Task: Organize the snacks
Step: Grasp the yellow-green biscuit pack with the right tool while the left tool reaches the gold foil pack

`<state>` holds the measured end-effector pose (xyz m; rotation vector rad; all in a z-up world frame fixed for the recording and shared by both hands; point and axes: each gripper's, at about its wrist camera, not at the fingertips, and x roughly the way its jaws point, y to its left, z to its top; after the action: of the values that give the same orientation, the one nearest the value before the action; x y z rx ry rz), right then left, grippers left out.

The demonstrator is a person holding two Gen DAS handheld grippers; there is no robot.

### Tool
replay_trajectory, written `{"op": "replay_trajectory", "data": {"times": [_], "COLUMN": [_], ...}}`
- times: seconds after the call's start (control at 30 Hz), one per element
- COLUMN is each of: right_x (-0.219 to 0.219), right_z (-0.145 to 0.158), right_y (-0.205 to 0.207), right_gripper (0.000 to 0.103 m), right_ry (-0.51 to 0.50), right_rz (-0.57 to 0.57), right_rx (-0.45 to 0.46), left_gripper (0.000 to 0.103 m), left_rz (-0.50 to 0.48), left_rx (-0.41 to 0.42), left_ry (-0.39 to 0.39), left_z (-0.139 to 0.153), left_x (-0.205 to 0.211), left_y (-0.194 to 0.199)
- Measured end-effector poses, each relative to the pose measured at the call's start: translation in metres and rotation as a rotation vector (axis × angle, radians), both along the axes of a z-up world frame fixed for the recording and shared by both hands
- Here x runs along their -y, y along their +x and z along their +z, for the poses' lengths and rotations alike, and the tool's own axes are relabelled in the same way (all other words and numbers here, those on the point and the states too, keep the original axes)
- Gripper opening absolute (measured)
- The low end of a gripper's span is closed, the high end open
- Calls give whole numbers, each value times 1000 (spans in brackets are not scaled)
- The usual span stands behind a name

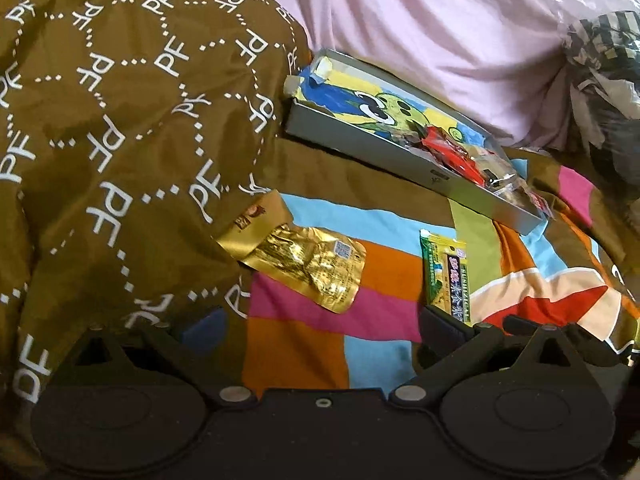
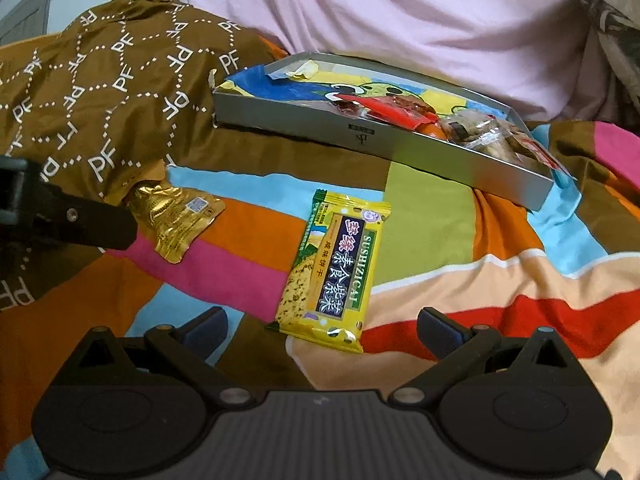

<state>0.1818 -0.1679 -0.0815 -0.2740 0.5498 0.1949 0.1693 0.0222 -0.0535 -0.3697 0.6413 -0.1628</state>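
A gold foil snack pouch [image 1: 308,264] [image 2: 176,216] lies on the colourful bedspread, partly under the brown fabric. To its right is a yellow-green seaweed cracker packet [image 2: 332,268] [image 1: 446,276]. Behind them a shallow grey box [image 1: 360,152] [image 2: 352,136] holds a red packet [image 1: 456,152] [image 2: 392,112] and several other wrapped snacks at its right end. My left gripper [image 1: 324,332] is open just short of the gold pouch; its body [image 2: 60,216] shows in the right wrist view. My right gripper [image 2: 324,330] is open with the cracker packet's near end between its fingers.
Brown fabric with a white PF pattern [image 1: 120,120] is heaped on the left. A pink cloth [image 1: 420,20] lies behind the box. A dark patterned item in clear plastic [image 1: 604,80] sits at the far right. The striped bedspread [image 2: 500,280] is bare on the right.
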Motion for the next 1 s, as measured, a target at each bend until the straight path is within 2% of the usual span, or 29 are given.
{"op": "replay_trajectory", "data": {"times": [0.17, 0.3, 0.4, 0.5, 0.57, 0.63, 0.67, 0.73, 0.9, 1.0], "right_x": [-10, -13, -8, -1, 3, 4, 3, 3, 6, 11], "right_z": [-3, -7, -10, -9, -8, -7, -6, -4, -1, 2], "right_y": [17, 27, 31, 34, 37, 37, 37, 38, 37, 35], "right_gripper": [103, 103, 93, 83, 80, 68, 66, 58, 54, 53], "right_ry": [-51, -53, -30, 15, 37, 44, 44, 37, 45, 62], "right_rz": [2, 6, 5, -9, -15, -18, -15, -8, -16, -17], "right_rx": [51, 37, 20, 2, -10, -10, -11, -20, -62, -93], "left_gripper": [102, 102, 102, 102, 102, 102, 102, 102, 102, 102], "left_rz": [25, 1, -33, -27, -51, -100, -133, -221, -290, -293], "left_rx": [12, 52, 50, 30, 18, 11, -1, -54, -96, -123], "left_ry": [13, 91, 122, 85, 69, 68, 65, 43, 32, -20], "left_z": [5, 14, 17, 19, 20, 22, 21, 18, 14, 12], "left_x": [2, 4, -2, -15, -22, -24, -24, -22, -22, -28], "left_y": [6, 21, 38, 56, 70, 83, 88, 99, 106, 105]}}
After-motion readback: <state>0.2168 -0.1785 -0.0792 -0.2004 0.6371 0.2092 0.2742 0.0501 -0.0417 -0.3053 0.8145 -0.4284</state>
